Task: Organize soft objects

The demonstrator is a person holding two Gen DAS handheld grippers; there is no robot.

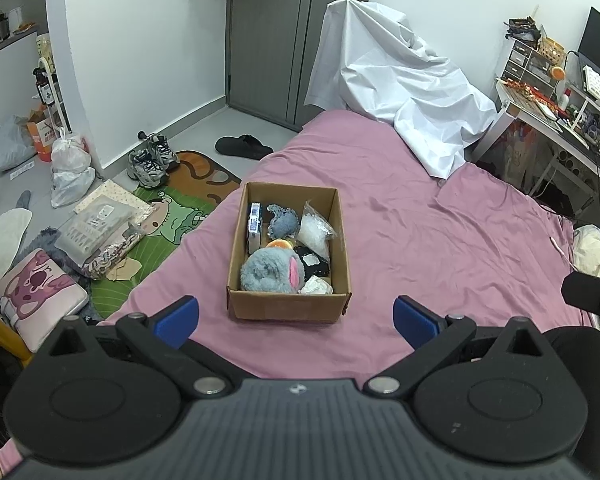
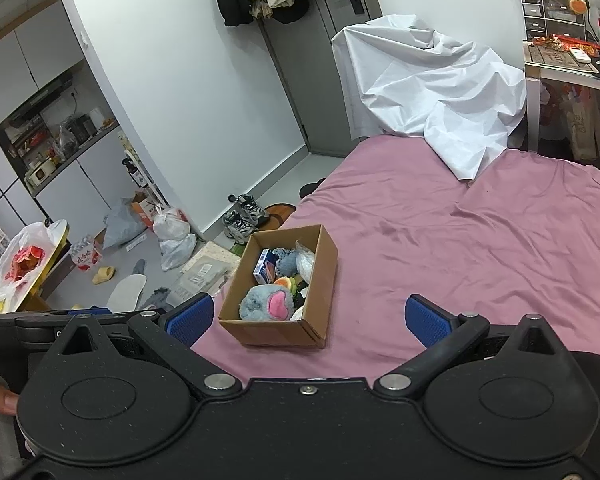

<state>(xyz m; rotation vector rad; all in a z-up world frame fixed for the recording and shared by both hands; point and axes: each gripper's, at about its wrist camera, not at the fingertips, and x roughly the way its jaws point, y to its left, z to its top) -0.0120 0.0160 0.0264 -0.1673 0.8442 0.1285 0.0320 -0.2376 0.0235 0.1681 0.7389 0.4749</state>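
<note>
The bed (image 1: 400,216) is covered with a pink sheet (image 2: 480,240), a little wrinkled. Directly on it, near the centre of the left wrist view, stands an open cardboard box (image 1: 288,306) (it is full of small things). At about 1 o'clock from the box, a crumpled white cloth (image 1: 412,108) hangs down onto the far end of the bed. At 3 o'clock, at the bed's edge, lies pale bedding (image 1: 594,254).

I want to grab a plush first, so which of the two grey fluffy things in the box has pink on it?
The big grey plush at the box's near end; the smaller one behind it is plain grey.
</note>
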